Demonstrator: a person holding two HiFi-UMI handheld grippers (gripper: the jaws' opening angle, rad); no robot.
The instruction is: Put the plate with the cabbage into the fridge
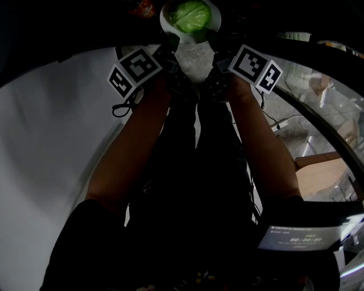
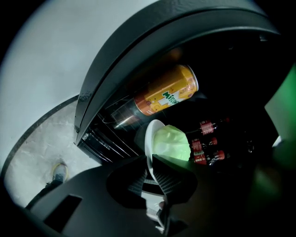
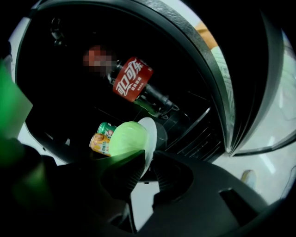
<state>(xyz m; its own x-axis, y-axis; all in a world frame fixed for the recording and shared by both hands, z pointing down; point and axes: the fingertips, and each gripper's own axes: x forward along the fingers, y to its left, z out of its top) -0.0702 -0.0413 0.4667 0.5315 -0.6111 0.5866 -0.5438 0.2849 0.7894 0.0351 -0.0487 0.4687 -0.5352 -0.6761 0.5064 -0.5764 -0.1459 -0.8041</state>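
Forearms: the person's two bare forearms point(image 1: 136, 142) ran forward side by side, each ending in a gripper with a marker cube.
Left gripper: the black two-jaw left gripper point(image 2: 149, 172) was pinching one side of the round white plate point(image 2: 150, 139), with the rim caught edge-on between its ribbed pads.
Right gripper: the black two-jaw right gripper point(image 3: 149, 169) was clamped on the opposite side of the rim in the same way (so neither claw was free for anything else).
Plate: it hung in the air between the two claws, straight ahead of the person. No view showed it resting on a shelf.
Cabbage: the pale green round head of cabbage point(image 1: 190, 16) sat in the middle of the plate, to the right of the left claw and to the left of the right one.
Key relation: both claws were equally near, so the line between them lay across the direction of travel, and the plate would probably have to go in far edge first.
Fridge: the dark open fridge point(image 2: 152, 41) stood directly beyond the plate.
Inside: an orange drink can point(image 2: 166, 95) lay on its side. Small red-labelled bottles point(image 2: 203, 141) and a dark red-labelled cola bottle point(image 3: 134, 81) lay deeper in.
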